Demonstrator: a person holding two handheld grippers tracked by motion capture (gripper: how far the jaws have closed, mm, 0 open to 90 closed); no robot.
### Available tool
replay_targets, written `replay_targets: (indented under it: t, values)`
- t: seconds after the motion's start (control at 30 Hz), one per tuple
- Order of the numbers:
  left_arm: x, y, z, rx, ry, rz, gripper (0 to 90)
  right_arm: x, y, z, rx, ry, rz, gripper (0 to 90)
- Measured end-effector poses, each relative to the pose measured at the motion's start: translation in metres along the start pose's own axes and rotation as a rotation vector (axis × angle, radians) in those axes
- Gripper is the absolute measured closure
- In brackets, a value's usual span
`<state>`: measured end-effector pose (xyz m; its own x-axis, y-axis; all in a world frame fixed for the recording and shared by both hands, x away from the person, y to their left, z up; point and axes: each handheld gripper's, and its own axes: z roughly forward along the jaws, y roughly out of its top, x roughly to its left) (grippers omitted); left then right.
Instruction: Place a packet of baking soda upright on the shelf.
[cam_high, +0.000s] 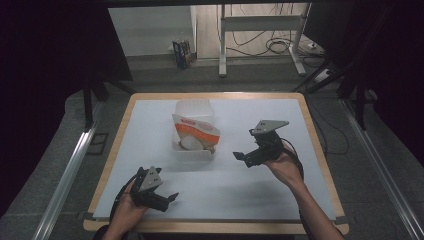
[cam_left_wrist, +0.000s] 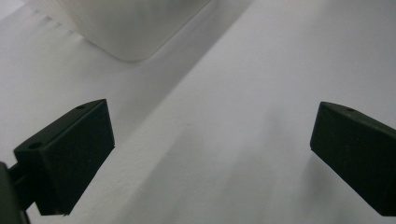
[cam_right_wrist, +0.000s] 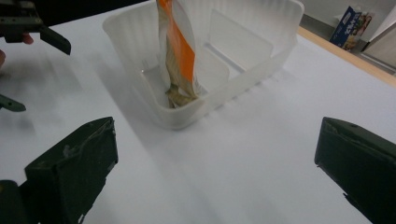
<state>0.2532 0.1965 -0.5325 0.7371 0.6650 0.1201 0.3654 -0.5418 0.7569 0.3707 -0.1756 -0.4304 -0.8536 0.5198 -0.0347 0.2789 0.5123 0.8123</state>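
High view shows a white-topped table (cam_high: 240, 180) with a wooden rim, and a translucent white plastic bin (cam_high: 194, 150) with inner dividers standing near its centre. An orange-and-white snack pouch (cam_high: 196, 131) stands upright in the bin's near compartment, leaning against the wall. The left hand-held gripper (cam_high: 170, 197) sits at about seven o'clock from the bin, near the table's front edge, its black jaws spread apart and empty. The right hand-held gripper (cam_high: 240, 157) hovers at about four o'clock, just beside the bin, its jaws likewise wide apart around nothing, pointing toward the bin.
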Motion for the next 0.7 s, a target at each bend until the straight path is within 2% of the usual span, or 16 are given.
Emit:
replay_targets:
  t: [0.33,0.57,0.7]
  values:
    - [-0.001,0.000,-0.001,-0.009,-0.002,0.005,0.0,0.002,-0.022,-0.018,0.002,-0.067,0.001,0.0]
    - [-0.001,0.001,-0.001,-0.008,-0.005,0.008,0.0,0.001,-0.048,-0.037,-0.015,-0.100,0.073,0.9]
    - [-0.001,0.001,-0.001,-0.007,-0.004,0.010,0.0,0.002,-0.061,-0.045,-0.015,-0.115,0.095,0.9]
